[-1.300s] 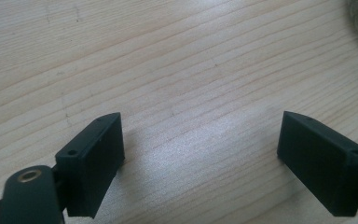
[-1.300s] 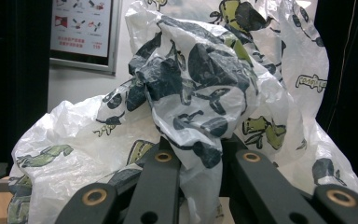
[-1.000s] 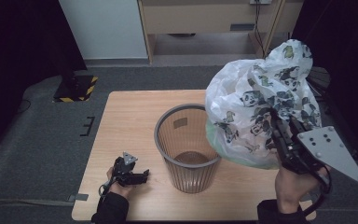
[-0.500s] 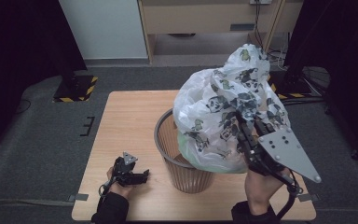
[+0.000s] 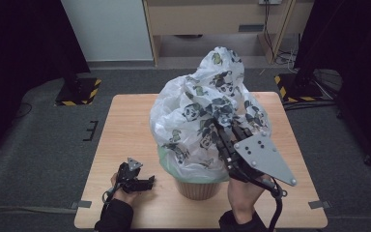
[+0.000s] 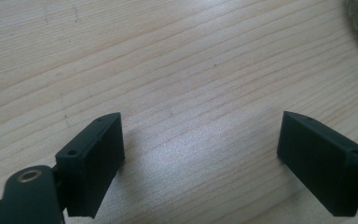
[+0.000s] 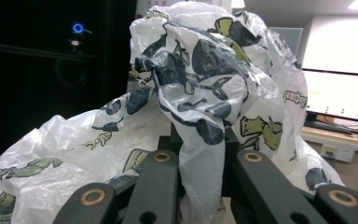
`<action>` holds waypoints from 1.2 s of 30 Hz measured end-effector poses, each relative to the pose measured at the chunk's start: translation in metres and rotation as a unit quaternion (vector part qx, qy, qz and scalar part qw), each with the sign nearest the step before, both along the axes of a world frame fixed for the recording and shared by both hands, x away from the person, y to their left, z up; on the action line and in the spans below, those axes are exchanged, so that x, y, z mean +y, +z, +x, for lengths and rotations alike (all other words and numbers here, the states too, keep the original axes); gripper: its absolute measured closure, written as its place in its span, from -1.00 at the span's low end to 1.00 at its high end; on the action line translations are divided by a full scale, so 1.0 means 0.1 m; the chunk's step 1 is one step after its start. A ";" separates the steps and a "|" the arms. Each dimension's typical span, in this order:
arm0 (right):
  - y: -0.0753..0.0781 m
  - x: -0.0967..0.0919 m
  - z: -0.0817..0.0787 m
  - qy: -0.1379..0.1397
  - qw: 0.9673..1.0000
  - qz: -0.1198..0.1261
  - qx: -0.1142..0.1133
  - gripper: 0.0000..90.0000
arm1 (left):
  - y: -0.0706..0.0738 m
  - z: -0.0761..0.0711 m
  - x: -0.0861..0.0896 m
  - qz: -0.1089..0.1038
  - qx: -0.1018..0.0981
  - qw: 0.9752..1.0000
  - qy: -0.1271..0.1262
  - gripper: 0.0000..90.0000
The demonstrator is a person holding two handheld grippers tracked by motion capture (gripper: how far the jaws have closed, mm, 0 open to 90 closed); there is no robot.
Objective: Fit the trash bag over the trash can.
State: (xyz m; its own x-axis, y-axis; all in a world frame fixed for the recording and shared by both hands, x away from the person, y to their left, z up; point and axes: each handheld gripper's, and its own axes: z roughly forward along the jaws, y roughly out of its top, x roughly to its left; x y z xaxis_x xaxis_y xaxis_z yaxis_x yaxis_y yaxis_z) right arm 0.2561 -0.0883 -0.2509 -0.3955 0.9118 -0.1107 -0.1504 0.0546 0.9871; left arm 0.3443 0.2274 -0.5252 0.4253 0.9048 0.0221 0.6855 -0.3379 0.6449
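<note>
Carried leftward, the white panda-print plastic bag [image 5: 207,113], pinched by the right hand-held gripper [image 5: 225,140], now hangs over the ribbed round wastebasket [image 5: 197,187] mid-bench, unfitted, while the left hand-held gripper [image 5: 136,180] rests open nearby.

No readable text, label, brand or number appears anywhere. The plastic bag [image 5: 207,116] carries a repeated print of panda figures with small lettering-like marks beside them, too crumpled and small to read in the high view or the right gripper view. Yellow-and-black hazard stripes mark two floor bases [image 5: 79,92].
</note>
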 end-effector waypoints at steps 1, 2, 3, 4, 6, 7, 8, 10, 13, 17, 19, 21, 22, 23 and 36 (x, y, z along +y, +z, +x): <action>-0.01 0.03 0.00 0.004 1.000 -0.001 0.004 0.85 | 0.00 0.00 0.00 0.000 0.001 1.000 0.000 -0.69; -0.02 0.05 0.01 0.007 1.000 -0.004 0.006 0.85 | 0.00 0.00 0.00 0.000 0.001 1.000 0.000 -0.69; -0.02 0.05 0.01 0.007 1.000 -0.004 0.006 0.85 | 0.00 0.00 0.00 0.000 0.001 1.000 0.000 -0.69; -0.04 0.08 0.02 0.010 1.000 -0.005 0.009 0.85 | 0.00 0.00 0.00 0.001 0.001 1.000 -0.001 -0.69; -0.09 0.13 0.06 0.014 1.000 -0.012 0.020 0.84 | 0.00 0.00 0.00 0.000 0.001 1.000 -0.001 -0.69; -0.10 0.14 0.07 0.015 0.999 -0.014 0.024 0.83 | 0.00 0.00 0.00 0.000 0.001 1.000 -0.001 -0.69; -0.12 0.15 0.08 0.015 0.999 -0.015 0.027 0.83 | 0.00 0.00 0.00 0.000 0.001 1.000 -0.001 -0.69; -0.16 0.15 0.11 0.018 0.999 -0.018 0.037 0.78 | 0.00 0.00 0.00 0.000 0.002 1.000 -0.001 -0.69; -0.20 0.15 0.12 0.022 0.999 -0.019 0.044 0.69 | 0.00 0.00 0.00 0.000 0.002 1.000 -0.001 -0.69; -0.22 0.13 0.12 0.028 0.998 -0.013 0.049 0.45 | 0.00 0.00 0.00 0.000 0.002 1.000 0.000 -0.69; -0.23 0.11 0.11 0.034 0.998 -0.008 0.053 0.31 | 0.00 0.00 0.00 0.000 0.002 1.000 -0.001 -0.69; -0.24 0.10 0.12 0.044 0.997 -0.008 0.061 0.04 | 0.00 0.00 0.00 0.000 0.002 1.000 0.000 -0.69; -0.25 0.10 0.12 0.044 0.997 -0.009 0.063 -0.11 | 0.00 0.00 0.00 0.000 0.002 1.000 0.000 -0.69; -0.26 0.10 0.12 0.042 0.997 -0.010 0.066 -0.19 | 0.00 0.00 0.00 -0.001 0.002 1.000 0.001 -0.68; -0.31 -0.12 0.05 0.038 0.997 0.006 0.061 -0.77 | 0.14 -0.05 0.07 -0.029 -0.032 0.999 0.017 -0.64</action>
